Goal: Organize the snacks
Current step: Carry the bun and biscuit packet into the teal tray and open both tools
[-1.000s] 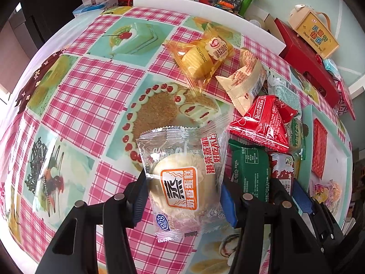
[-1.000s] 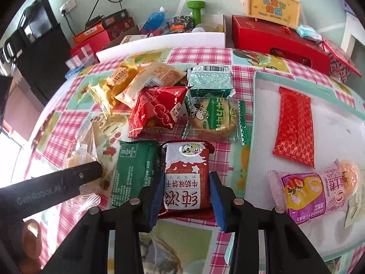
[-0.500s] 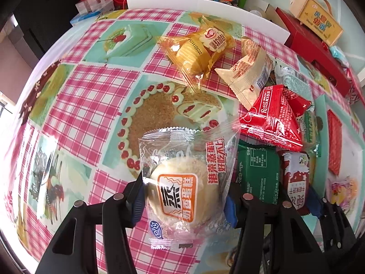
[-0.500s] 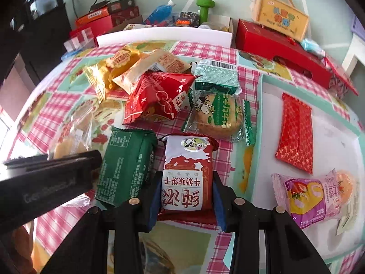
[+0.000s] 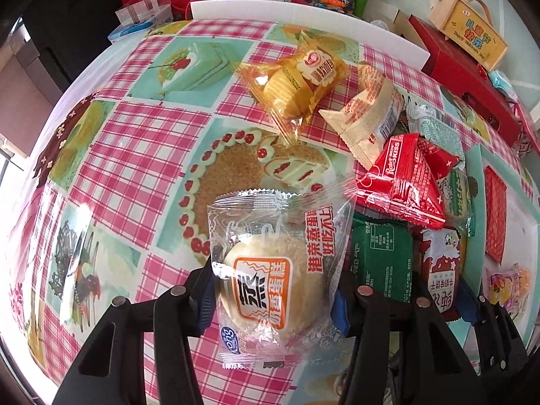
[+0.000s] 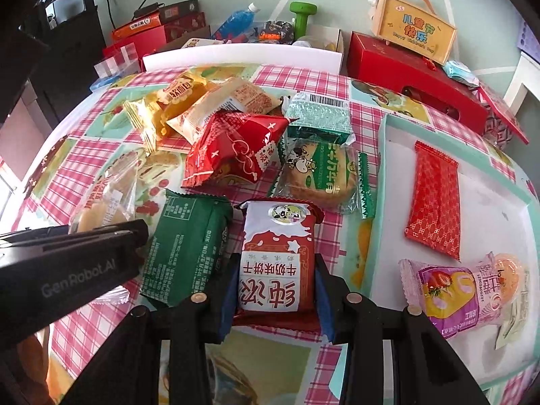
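Little has shifted over the last second — both packets sit in the same grips as before, though the left wrist view now takes in a bit more of the far table edge.

Left gripper [image 5: 273,298] is clamped on a clear-wrapped steamed cake [image 5: 270,283], its blue pads pressing the wrapper from either side; the packet stands upright over the checked tablecloth [image 5: 135,155]. Right gripper [image 6: 275,298] is closed on a red-and-white milk biscuit packet [image 6: 273,266], flat against the cloth with its far end pointing to twelve o'clock.

From the right wrist camera, a dark green packet [image 6: 185,246] lies just beside the biscuits at nine o'clock, touching or nearly so. A red pillow bag [image 6: 233,148] sits at eleven o'clock, a green-printed round cake [image 6: 320,175] at one o'clock. At three o'clock is the mint-rimmed white tray [image 6: 381,182] — a flat red sachet [image 6: 433,199] and a pink strawberry cake packet [image 6: 462,290] lie in it, apart from each other.
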